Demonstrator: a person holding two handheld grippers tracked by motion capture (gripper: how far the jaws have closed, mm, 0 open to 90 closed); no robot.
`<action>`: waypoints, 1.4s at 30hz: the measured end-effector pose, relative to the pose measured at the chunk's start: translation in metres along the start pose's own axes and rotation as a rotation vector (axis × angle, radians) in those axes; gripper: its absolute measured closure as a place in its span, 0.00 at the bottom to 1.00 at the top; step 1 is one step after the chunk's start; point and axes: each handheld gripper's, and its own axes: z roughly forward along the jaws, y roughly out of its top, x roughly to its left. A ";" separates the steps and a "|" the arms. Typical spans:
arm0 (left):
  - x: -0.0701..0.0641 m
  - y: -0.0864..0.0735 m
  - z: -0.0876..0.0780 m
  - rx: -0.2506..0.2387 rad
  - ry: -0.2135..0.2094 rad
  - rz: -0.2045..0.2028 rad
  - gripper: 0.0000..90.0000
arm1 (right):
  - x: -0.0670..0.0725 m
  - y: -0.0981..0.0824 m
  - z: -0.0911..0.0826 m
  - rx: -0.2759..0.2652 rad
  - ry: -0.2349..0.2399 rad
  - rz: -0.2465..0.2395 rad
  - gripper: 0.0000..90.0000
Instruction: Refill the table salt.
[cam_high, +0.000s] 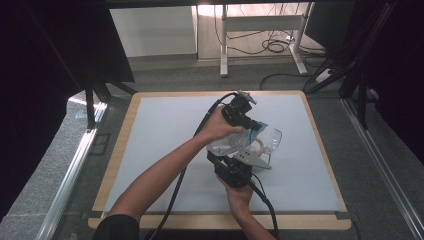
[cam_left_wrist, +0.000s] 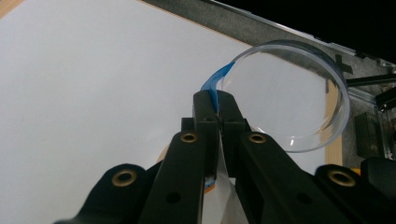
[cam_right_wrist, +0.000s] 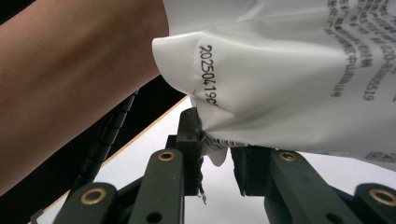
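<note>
L gripper (cam_left_wrist: 218, 109) jaws are clamped on the blue top edge of the pouch (cam_right_wrist: 280, 70), R gripper (cam_right_wrist: 217, 140) jaws pinch its crumpled white corner w/ the clear dish (cam_left_wrist: 292, 95) just past the L jaws, so an uneven pull probably slips or rips the film & spills.

The table (cam_high: 120, 150) has a pale wooden rim around a pale grey-white mat (cam_high: 165, 140). Both grippers, left (cam_left_wrist: 217, 108) and right (cam_right_wrist: 215, 140), are black with brass-coloured rivets. The packet (cam_right_wrist: 289, 70) is white with black printed lettering and a blue edge strip (cam_left_wrist: 215, 80). The dish (cam_left_wrist: 289, 100) is clear, colourless plastic.
</note>
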 end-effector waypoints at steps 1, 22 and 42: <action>0.000 0.000 0.000 0.000 -0.001 -0.001 1.00 | 0.000 0.000 0.000 -0.001 0.000 -0.001 0.83; 0.001 -0.002 0.000 -0.005 -0.006 -0.013 1.00 | 0.001 -0.001 0.002 -0.007 0.002 0.000 0.83; -0.001 -0.001 0.000 -0.007 -0.010 -0.005 1.00 | 0.001 -0.001 0.001 -0.010 0.003 0.003 0.83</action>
